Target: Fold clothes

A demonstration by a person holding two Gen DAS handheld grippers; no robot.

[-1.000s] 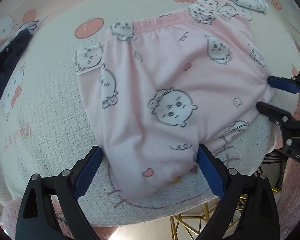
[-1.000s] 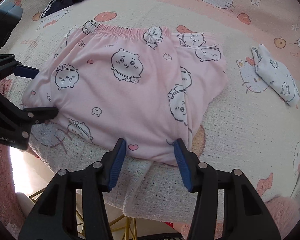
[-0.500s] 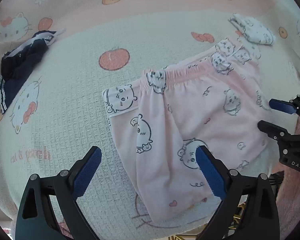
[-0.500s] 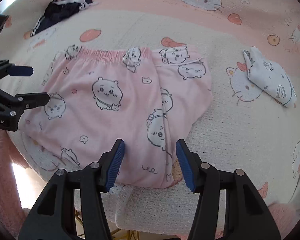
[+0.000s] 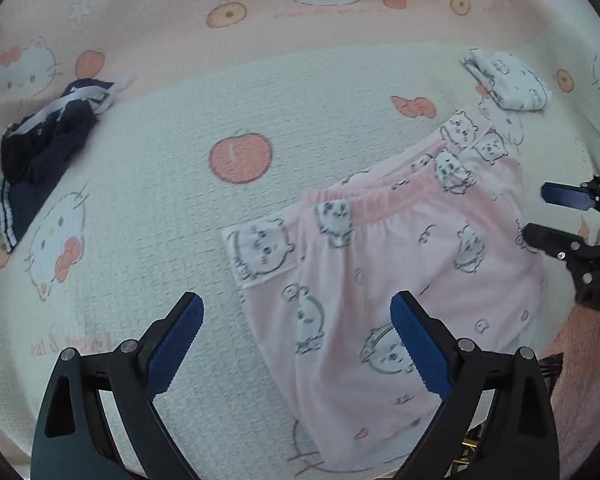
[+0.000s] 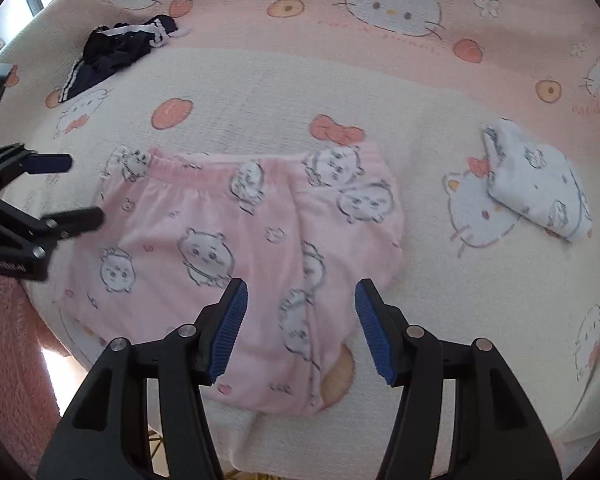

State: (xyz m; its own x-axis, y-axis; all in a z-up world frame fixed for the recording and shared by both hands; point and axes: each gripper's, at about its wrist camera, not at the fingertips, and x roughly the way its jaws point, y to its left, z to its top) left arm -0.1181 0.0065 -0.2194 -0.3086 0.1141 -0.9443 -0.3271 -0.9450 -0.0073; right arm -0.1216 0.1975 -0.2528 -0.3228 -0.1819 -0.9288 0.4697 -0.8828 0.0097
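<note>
Folded pink trousers with cartoon faces (image 5: pixel 412 248) (image 6: pixel 240 240) lie flat on the blanket, waistband away from me. My left gripper (image 5: pixel 296 344) hangs open above their left edge, nothing between its blue pads; it also shows at the left of the right wrist view (image 6: pixel 78 188). My right gripper (image 6: pixel 300 324) hovers over the trousers' lower part, its jaws opening and empty; it appears at the right edge of the left wrist view (image 5: pixel 534 214). Neither gripper touches the cloth.
A crumpled dark navy garment with white stripes (image 5: pixel 40 152) (image 6: pixel 116 52) lies at the far left. A folded white printed garment (image 5: pixel 508 80) (image 6: pixel 540 188) sits at the right. The cream-and-pink cat-print blanket (image 5: pixel 160 200) covers the surface; its near edge drops off below the trousers.
Both grippers have pulled back and risen from the trousers, which now look smaller and lie released. The left view has swung leftwards, and the right jaws have widened a little.
</note>
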